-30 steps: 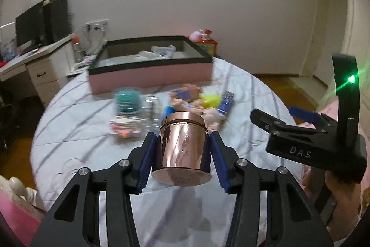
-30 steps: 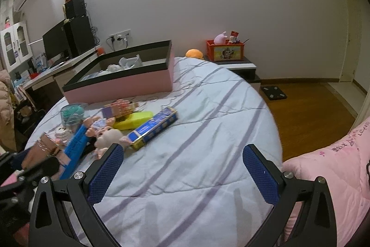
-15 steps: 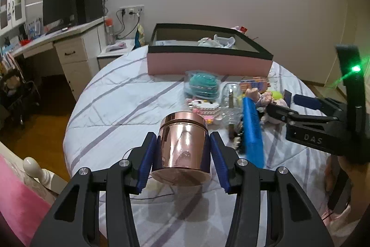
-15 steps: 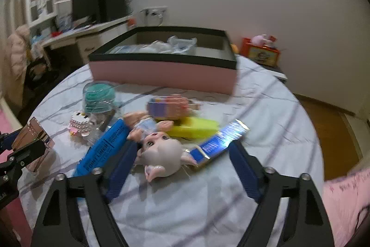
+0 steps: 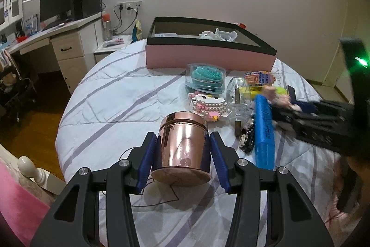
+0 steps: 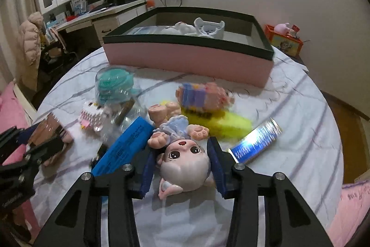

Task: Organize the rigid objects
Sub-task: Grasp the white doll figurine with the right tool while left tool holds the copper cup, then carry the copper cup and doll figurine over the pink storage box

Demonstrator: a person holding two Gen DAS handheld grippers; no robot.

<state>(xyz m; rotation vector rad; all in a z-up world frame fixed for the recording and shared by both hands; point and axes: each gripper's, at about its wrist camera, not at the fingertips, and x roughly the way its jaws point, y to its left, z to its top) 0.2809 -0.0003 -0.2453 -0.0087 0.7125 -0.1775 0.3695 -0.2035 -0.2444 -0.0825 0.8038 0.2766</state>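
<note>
Doll (image 6: 182, 159) lay head-first between the closing right gripper (image 6: 181, 168) pads; the left gripper (image 5: 183, 155) clamped a copper tin (image 5: 183, 145).

One copper tin (image 5: 183, 145), one doll (image 6: 182, 154), two blue boxes (image 6: 126, 145) (one shiny (image 6: 255, 142)), one pink box (image 6: 187, 57).

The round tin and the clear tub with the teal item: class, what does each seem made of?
Tin: probably metal, polished copper-pink, since it mirrors the room. Tub: likely clear glossy plastic, as its contents show through.
</note>
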